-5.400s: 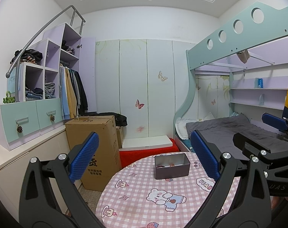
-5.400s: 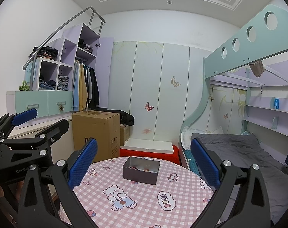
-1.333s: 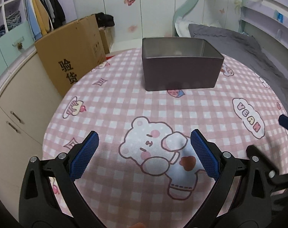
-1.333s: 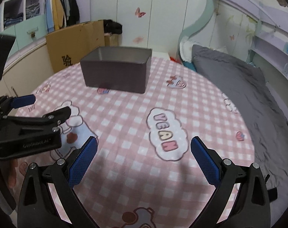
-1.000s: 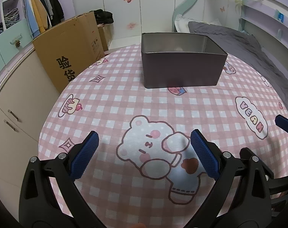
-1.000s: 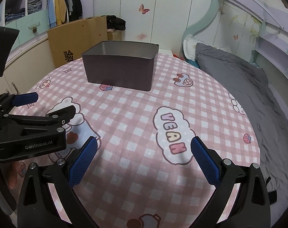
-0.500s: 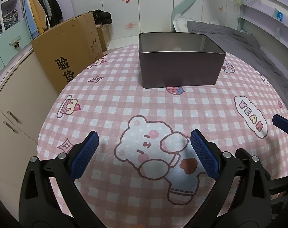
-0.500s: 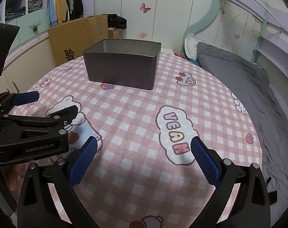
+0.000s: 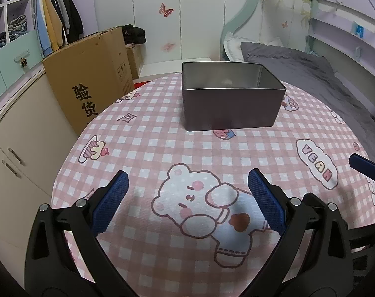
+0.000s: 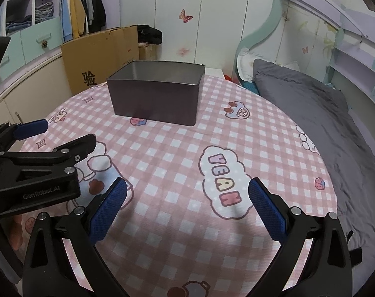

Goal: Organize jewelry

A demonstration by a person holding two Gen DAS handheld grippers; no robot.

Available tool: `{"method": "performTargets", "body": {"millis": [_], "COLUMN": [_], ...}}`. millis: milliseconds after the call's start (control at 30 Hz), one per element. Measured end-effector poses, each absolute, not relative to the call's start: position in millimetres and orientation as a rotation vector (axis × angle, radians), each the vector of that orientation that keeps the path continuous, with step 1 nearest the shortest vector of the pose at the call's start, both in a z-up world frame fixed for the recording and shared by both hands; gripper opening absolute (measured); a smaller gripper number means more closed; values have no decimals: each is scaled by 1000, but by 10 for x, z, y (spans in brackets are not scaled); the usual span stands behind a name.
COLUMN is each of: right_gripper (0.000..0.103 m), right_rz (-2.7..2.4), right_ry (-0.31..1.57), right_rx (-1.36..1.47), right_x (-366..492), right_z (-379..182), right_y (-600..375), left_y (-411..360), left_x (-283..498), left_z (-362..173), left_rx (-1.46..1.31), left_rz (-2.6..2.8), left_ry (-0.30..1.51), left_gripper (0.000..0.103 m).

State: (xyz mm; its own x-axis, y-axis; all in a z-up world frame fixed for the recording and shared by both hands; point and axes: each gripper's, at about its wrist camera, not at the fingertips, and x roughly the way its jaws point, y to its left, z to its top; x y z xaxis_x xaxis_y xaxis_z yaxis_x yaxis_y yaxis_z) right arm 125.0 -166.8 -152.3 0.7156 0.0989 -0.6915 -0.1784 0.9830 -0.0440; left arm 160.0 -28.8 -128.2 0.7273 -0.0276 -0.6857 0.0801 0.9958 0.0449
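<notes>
The left gripper (image 9: 187,198) is hovering spread and empty, facing the tin (image 9: 230,110) straight ahead at the table's far side, long axis crosswise. The right gripper (image 10: 187,198), equally spread, is seeing it far-left. Jewelry inside is barely discernible.

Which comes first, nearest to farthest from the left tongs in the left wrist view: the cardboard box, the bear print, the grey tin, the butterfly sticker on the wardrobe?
1. Bear print: on the tablecloth, right between the open left tongs.
2. Grey tin: farther back on the table, slightly right.
3. Cardboard box: on the floor beyond the table's left edge.
4. Butterfly sticker: on the wardrobe door at the back.
</notes>
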Motion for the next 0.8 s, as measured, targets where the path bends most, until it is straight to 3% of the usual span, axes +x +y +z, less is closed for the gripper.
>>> {"method": "performTargets", "body": {"millis": [800], "right_gripper": [95], "right_rz": [162], "right_ry": [754], "right_rx": [-123], "right_x": [1205], "right_z": [-1492], "right_y": [-1600], "left_y": [-278], "left_x": [1545], "left_z": [-1233], "left_rx": [68], "left_rz": [-75], "left_ry": [741], "left_gripper": [95]}}
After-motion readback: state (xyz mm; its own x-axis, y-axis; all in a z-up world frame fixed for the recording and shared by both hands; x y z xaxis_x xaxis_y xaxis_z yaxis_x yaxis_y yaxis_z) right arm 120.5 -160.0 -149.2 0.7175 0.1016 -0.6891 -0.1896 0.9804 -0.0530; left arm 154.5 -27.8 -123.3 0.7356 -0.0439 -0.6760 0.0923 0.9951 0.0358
